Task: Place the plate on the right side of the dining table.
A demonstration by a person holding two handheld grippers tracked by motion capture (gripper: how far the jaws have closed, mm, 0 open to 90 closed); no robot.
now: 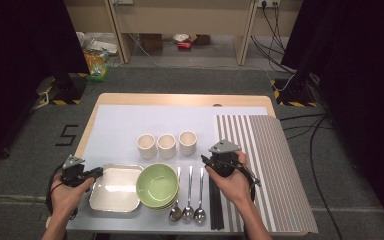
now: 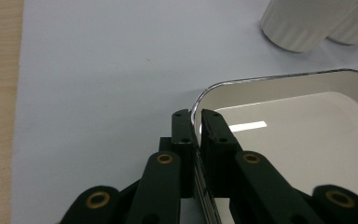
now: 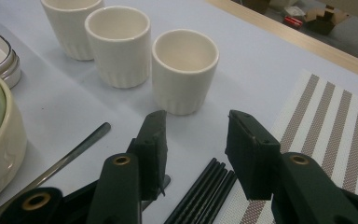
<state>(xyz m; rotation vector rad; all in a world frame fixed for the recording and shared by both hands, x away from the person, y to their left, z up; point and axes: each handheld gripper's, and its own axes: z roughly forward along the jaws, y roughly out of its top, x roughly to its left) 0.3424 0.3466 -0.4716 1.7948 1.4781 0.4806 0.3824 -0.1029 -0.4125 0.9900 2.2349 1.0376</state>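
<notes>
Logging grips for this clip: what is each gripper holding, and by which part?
The left gripper is shut on the rim of the square plate at its near left corner. The right gripper is open above the black chopsticks, holding nothing.

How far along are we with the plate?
The left gripper is already clamped on the near-left rim of the plate, which sits flat on the table, not yet lifted. The right gripper hangs open over the chopsticks, holding nothing. Moving the plate remains.
</notes>
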